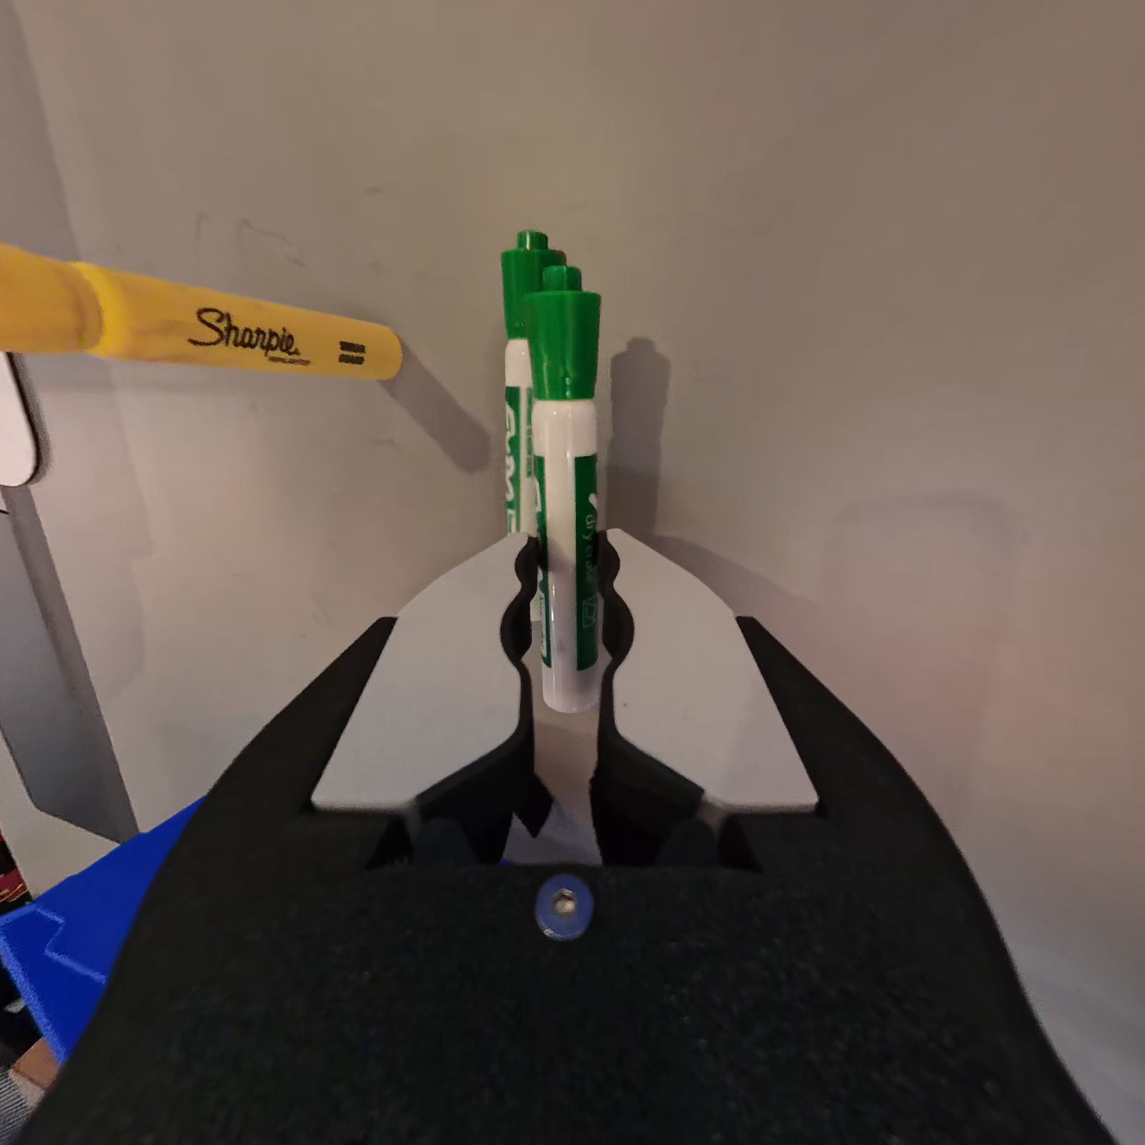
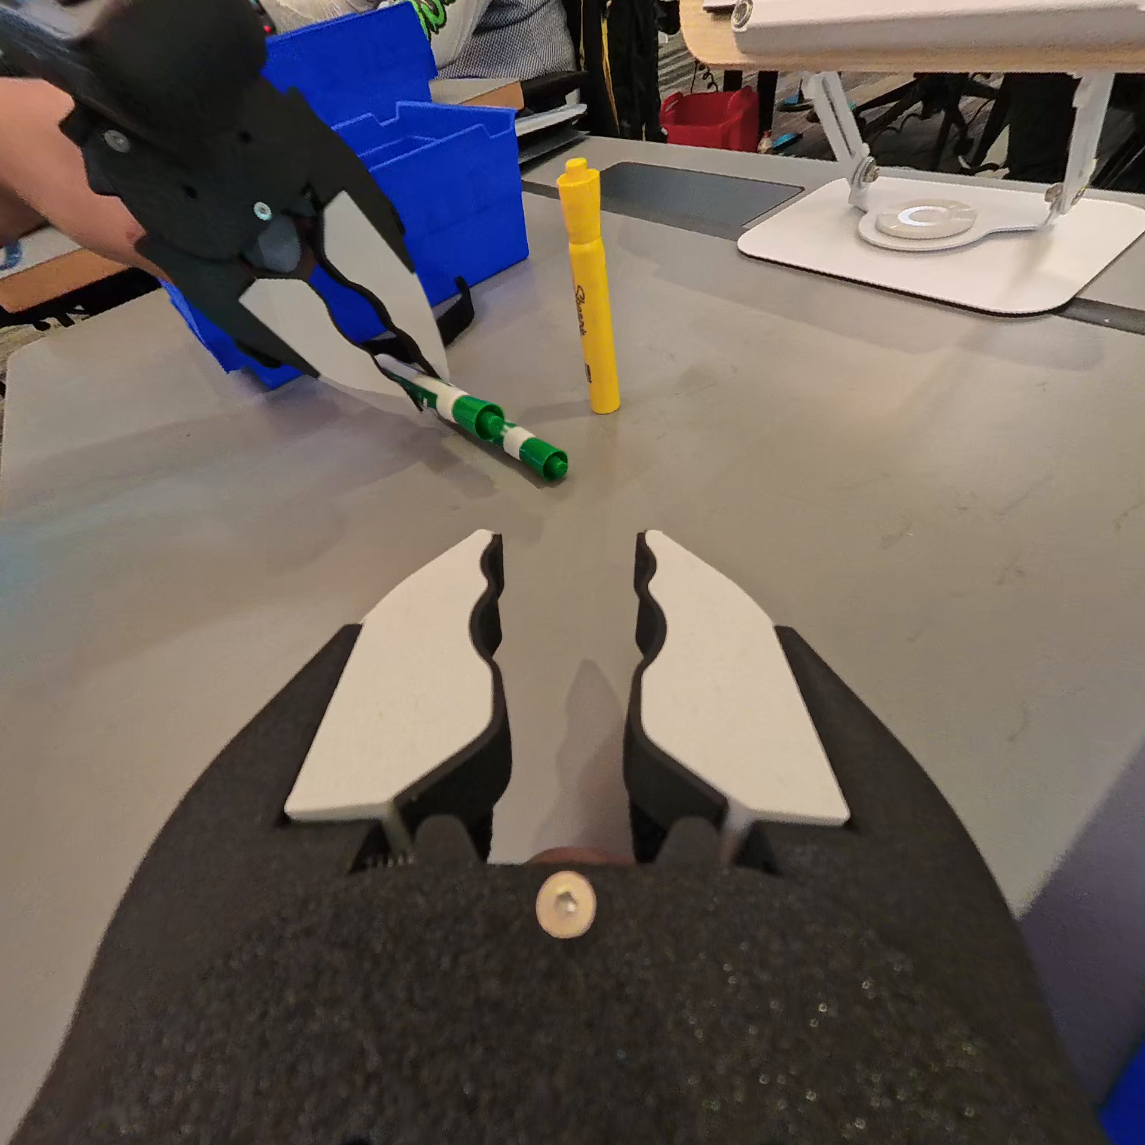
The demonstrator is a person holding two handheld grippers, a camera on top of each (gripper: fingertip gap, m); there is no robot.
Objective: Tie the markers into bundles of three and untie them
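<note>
The left wrist view shows the left gripper (image 1: 567, 545) closed on the upper of two green-capped white dry-erase markers (image 1: 567, 495), its jaws pressed against the barrel on both sides; the second green marker (image 1: 517, 396) lies close along the first at its 11 o'clock side, and whether the jaws also pinch it cannot be told. The right wrist view alone shows these two markers (image 2: 489, 424) lying low on the grey tabletop (image 2: 867, 495), caps pointing toward 5 o'clock, with the left gripper (image 2: 421, 378) coming down on them from 10 o'clock. The right gripper (image 2: 569, 545) is seen only in its own view: its jaws stand apart with nothing between them, above bare table. A yellow highlighter marker (image 2: 592, 291) lies at 12 o'clock from the right gripper, near the green caps but apart from them; in the left view it (image 1: 204, 322) enters from 9 o'clock. Only the right view shows the room: blue plastic bins (image 2: 446, 173) at 11 o'clock, a white stand with a flat base (image 2: 942, 248) at 1 o'clock, a red container (image 2: 712, 114) and furniture beyond the table. No band or tie shows on the markers.
</note>
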